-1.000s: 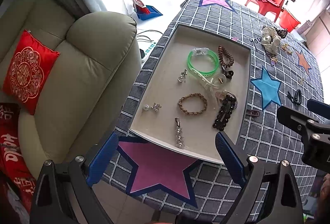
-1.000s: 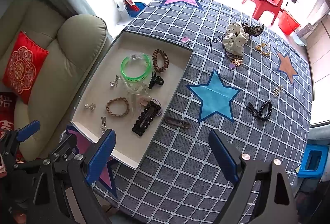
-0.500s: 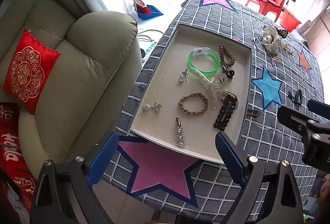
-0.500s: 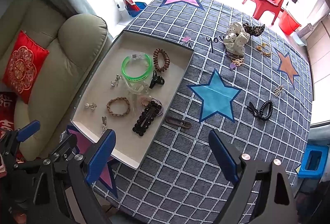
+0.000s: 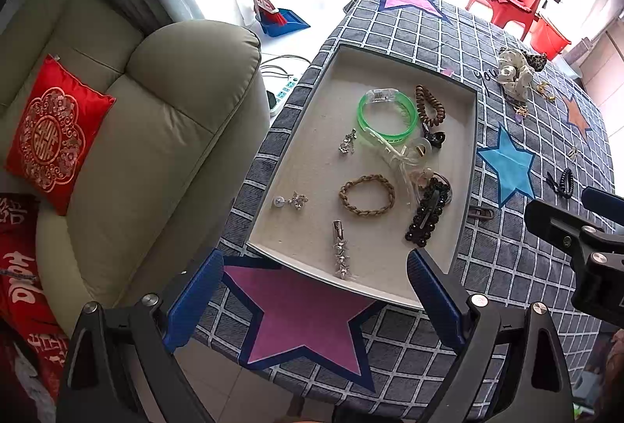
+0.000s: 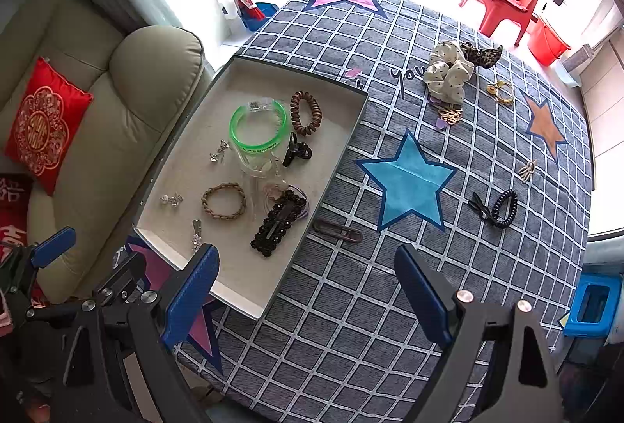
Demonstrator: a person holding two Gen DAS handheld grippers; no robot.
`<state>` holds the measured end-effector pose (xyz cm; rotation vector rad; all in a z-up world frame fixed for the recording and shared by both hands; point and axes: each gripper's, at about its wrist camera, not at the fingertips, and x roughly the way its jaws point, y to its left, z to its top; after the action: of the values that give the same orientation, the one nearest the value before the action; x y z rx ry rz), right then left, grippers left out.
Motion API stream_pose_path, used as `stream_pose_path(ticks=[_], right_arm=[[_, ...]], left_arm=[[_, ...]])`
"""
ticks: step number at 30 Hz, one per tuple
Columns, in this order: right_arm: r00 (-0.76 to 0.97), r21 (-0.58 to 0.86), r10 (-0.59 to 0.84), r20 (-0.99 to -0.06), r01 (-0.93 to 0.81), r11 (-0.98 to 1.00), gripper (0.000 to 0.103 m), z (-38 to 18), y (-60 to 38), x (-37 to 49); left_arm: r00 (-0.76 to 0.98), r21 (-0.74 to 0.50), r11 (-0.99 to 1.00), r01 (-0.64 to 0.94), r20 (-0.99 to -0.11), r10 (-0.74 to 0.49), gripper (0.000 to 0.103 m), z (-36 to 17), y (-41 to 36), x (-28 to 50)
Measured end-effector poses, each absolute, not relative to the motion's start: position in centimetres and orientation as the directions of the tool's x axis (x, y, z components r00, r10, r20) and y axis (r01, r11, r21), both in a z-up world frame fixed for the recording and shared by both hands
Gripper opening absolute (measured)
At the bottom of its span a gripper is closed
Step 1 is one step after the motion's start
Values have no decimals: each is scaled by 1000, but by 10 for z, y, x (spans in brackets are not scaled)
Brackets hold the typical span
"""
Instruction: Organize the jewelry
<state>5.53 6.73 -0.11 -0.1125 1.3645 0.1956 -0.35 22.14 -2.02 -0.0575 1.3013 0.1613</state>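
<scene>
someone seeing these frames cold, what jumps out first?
Probably the neon green bangle, lying in the shallow tray among darker hair ties and clips on the table's left side. Next, the bright blue star printed on the grey checked tablecloth right of the tray, with a polka-dot scrunchie beyond it. Both grippers, left and right, hang open above the near edge.

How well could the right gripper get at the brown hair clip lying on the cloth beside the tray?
Probably yes: the right gripper is open and empty, and the brown hair clip lies flat just ahead, beside the tray, with nothing over it.
</scene>
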Motion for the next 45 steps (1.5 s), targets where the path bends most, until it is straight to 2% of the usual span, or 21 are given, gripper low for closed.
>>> stream_pose_path(ticks=[45], right_arm=[[190, 35, 75, -979, -209, 977, 93, -1, 66, 53]], left_arm=[[260, 53, 986, -156, -961, 92, 96, -20, 224, -10]])
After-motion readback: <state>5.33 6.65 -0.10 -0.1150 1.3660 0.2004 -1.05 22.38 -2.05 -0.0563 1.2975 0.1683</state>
